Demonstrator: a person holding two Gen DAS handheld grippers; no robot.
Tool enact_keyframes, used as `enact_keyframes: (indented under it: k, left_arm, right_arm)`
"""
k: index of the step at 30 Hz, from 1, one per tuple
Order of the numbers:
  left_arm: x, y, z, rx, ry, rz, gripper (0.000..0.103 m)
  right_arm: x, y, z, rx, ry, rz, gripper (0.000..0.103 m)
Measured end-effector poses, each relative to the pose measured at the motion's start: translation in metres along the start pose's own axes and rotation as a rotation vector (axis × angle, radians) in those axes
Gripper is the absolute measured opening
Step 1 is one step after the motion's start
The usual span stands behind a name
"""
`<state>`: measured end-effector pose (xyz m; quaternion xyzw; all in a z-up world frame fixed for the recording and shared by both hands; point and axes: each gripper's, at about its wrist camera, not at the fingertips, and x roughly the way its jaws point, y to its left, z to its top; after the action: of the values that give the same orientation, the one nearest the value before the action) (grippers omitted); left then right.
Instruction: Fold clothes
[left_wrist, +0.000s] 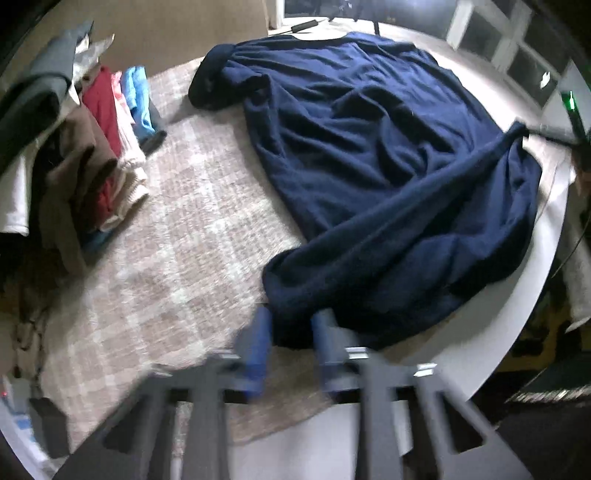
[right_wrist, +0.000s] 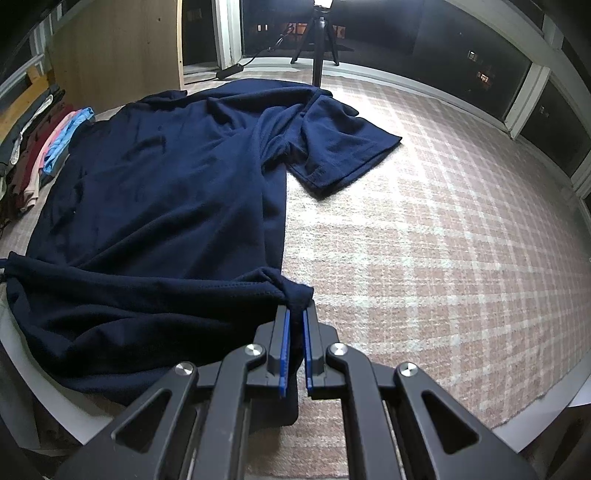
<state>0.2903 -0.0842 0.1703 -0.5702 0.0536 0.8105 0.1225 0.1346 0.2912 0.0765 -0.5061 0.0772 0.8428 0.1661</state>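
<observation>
— What is furthest left?

— A stack of folded clothes (left_wrist: 110, 122), on edge at the table (left_wrist: 517, 325) side, well apart from the navy shirt (left_wrist: 369, 147).

— And your left gripper (left_wrist: 291, 332)?

— Blurred. My jaws are closed on the shirt's near left hem corner, which bunches between them.

— How does the shirt lie?

— Spread on the plaid cloth (left_wrist: 184, 240). Its long axis runs straight away from me, hem nearest, collar pointing at the tripod (right_wrist: 319, 40) by the window.

— The right gripper (right_wrist: 294, 332)?

— Jaws nearly together, pinching the right hem corner, lifted slightly. Beyond it the right sleeve (right_wrist: 347, 147) lies flat, pointing right.
</observation>
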Motion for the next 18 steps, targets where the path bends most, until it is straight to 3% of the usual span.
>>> enact_keyframes:
  k: [3, 6, 10, 14, 17, 18]
  left_arm:
    - [-0.005, 0.005, 0.008, -0.053, -0.007, -0.062, 0.002]
    - [-0.036, 0.002, 0.006, -0.052, -0.034, -0.104, 0.002]
    - [-0.107, 0.0, -0.034, -0.134, -0.031, -0.104, 0.002]
    - [-0.14, -0.005, -0.063, -0.197, -0.054, -0.096, 0.002]
    - [-0.117, 0.004, -0.037, -0.243, -0.095, -0.09, 0.002]
    - [-0.106, 0.007, -0.023, -0.239, -0.11, -0.078, 0.002]
  right_arm:
    - [-0.002, 0.0, -0.002, -0.003, 0.002, 0.004, 0.006]
    - [-0.017, -0.001, -0.008, -0.02, -0.003, 0.006, 0.006]
    - [-0.073, -0.006, -0.041, -0.023, -0.009, 0.011, 0.006]
    - [-0.129, -0.008, -0.087, 0.038, -0.03, 0.03, 0.006]
    - [-0.128, -0.008, -0.096, 0.052, -0.041, -0.017, 0.006]
    - [-0.127, -0.009, -0.075, 0.032, -0.066, -0.044, 0.006]
